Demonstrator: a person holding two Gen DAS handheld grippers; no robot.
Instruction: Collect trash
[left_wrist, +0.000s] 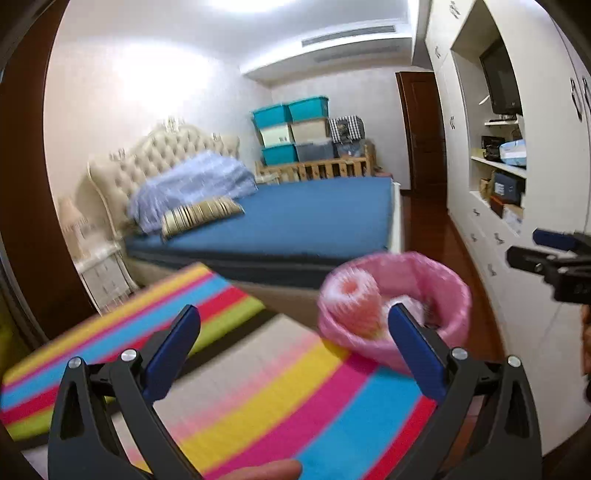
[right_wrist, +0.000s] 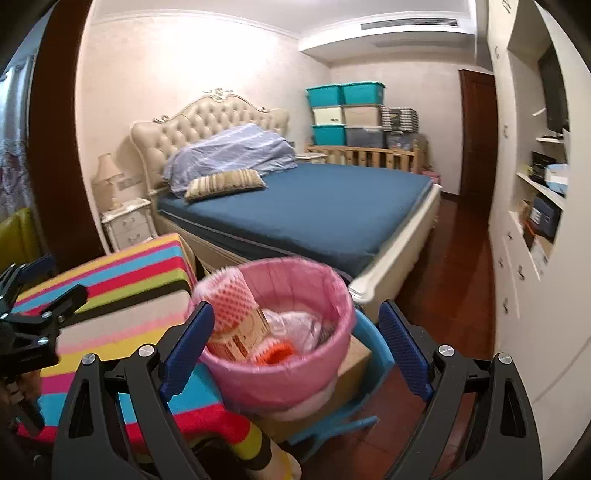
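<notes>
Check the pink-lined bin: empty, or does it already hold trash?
Holds trash. The pink-lined bin contains a box in foam netting, leaning on the rim, plus crumpled clear plastic.

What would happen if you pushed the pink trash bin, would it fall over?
Probably easily. The pink trash bin looks small and light, perched on a cardboard box rather than the floor. The tall carton leaning over its rim likely makes it top-heavy. Its thin liner might feel slippery.

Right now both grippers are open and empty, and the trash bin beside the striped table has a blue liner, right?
Not quite: the liner of the trash bin is pink, as the right wrist view shows. The rest holds: left gripper and right gripper are open and empty, and the bin stands beside the striped table.
</notes>
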